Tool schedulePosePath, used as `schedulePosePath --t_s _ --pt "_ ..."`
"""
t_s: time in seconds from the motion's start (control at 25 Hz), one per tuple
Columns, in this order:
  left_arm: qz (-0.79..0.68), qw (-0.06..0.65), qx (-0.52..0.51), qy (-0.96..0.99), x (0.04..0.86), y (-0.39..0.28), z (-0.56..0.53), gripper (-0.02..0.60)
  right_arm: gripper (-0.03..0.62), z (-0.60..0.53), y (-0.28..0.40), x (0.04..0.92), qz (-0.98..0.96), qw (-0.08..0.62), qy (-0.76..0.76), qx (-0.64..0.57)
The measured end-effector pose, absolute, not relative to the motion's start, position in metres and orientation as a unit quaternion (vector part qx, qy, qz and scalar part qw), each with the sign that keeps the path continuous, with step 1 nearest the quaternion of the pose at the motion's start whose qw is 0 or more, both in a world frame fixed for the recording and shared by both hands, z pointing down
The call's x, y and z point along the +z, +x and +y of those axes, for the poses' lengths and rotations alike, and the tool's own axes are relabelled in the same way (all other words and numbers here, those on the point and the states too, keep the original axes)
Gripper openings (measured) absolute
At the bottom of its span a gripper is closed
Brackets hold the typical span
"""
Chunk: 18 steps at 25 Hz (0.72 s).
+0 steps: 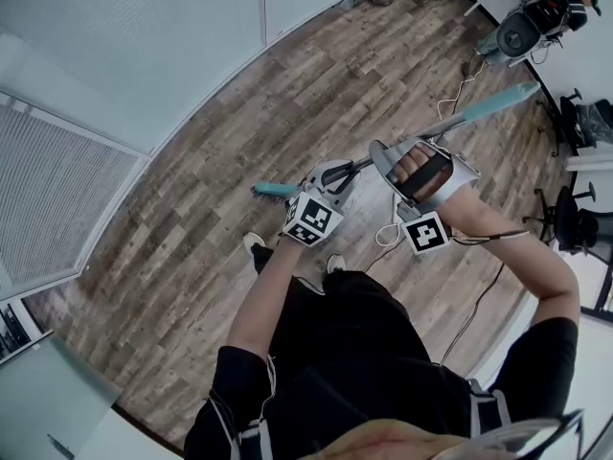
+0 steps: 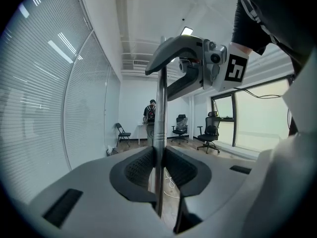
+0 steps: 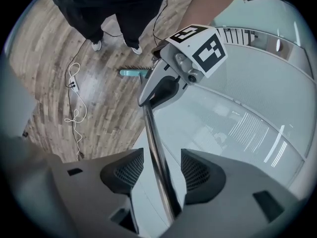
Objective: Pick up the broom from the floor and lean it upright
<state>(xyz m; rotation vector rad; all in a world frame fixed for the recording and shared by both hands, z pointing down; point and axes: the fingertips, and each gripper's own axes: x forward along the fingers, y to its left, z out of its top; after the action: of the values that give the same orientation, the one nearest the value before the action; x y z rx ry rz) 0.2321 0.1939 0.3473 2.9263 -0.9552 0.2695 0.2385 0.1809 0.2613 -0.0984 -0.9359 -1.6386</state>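
Plank floor [image 1: 192, 218]; shiny broom pole [image 2: 159, 128] tight in left hand-held gripper [image 2: 159, 170], loose in open right hand-held gripper [image 3: 161, 170]

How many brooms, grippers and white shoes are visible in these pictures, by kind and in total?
Broom: 1
Grippers: 2, the left gripper and the right gripper
White shoes: 2, one and the other
Total: 5

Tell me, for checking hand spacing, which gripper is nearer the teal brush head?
Left. The left gripper clamps the silver metal pole beside the teal brush head; the right gripper straddles it farther up.
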Motion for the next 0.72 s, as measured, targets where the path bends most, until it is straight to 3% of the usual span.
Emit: schedulePosePath --t_s 0.72 --pt "-0.293 0.029 0.093 0.951 0.322 0.261 0.210 0.089 0.292 0.184 0.256 0.234 -0.385 0.565 0.018 -0.730"
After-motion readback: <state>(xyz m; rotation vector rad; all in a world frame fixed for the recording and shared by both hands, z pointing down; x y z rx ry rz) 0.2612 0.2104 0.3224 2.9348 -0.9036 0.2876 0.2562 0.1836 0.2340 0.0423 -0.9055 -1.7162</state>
